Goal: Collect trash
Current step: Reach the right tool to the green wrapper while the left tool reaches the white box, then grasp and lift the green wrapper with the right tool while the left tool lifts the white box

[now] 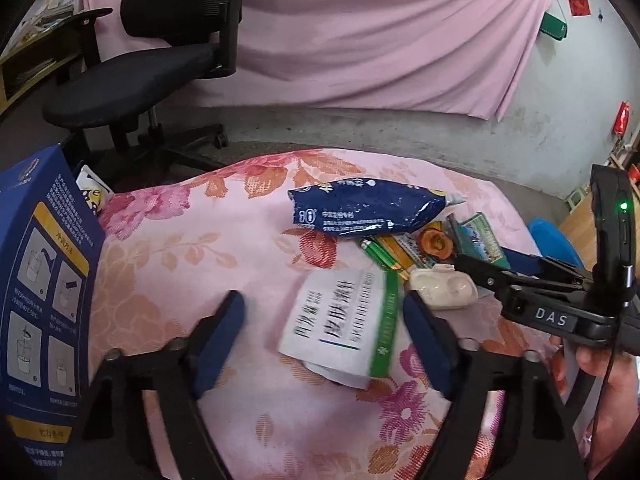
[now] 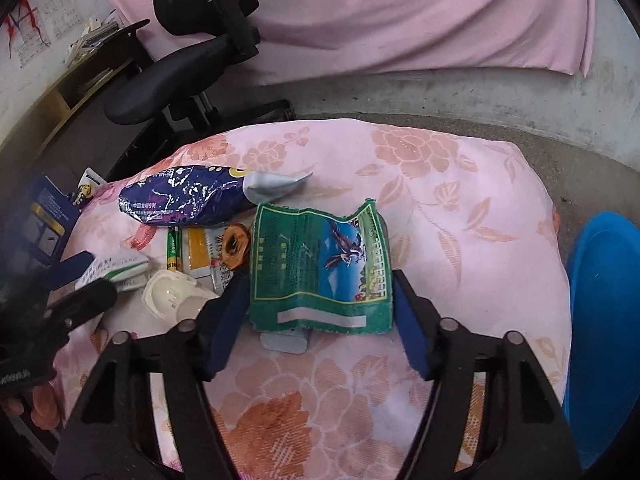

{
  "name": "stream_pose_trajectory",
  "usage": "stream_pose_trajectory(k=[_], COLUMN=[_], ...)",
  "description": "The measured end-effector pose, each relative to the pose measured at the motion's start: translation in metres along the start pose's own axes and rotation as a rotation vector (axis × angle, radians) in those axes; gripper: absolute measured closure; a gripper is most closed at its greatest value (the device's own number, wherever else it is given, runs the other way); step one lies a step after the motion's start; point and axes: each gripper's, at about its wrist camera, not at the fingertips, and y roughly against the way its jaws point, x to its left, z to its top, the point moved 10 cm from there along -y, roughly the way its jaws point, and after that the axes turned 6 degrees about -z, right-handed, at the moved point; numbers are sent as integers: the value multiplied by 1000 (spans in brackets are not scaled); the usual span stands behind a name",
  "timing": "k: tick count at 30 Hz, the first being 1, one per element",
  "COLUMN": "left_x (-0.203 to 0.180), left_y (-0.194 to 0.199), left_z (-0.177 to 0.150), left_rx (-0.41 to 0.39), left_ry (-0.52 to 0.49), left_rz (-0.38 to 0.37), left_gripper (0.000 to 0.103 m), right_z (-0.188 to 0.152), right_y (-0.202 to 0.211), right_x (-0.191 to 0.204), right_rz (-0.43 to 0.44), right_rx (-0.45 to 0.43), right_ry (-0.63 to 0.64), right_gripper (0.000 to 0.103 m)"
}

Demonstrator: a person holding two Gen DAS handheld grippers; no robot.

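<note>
Trash lies scattered on our flowered pink cloth (image 1: 248,240), both tongs spread wide and gripping nothing.

Largest is the blue bag (image 1: 360,208), then the green wrapper (image 2: 320,268) between our right gripper (image 2: 316,312) fingers, the white packet (image 1: 340,320) between our left gripper (image 1: 324,332) fingers, a cream plastic case (image 1: 440,290), and green batteries (image 1: 380,254), possibly two.

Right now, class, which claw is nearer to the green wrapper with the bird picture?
Right. The right claw is open with the green wrapper between its fingers; the left claw sits farther off, over the white-and-green packet.
</note>
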Motion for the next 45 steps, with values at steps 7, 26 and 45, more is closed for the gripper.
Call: stream_pose_trajectory(k=[7,26,45], left_x=[-3,-34,-109], left_y=[4,45,85], left_z=[-1,20,40], left_rx=[-1,-235,-441], left_ry=[-9,7,-61], left_rz=[-21,-63,-132], left_gripper=[53,60,60], right_z=[-5,9,-13], right_y=[3,92,170], right_x=[1,-12,-21], right_rz=[7,44,-70], right_rx=[5,-390,-673], right_ry=[27,-35,119], right_gripper=[43,61,60])
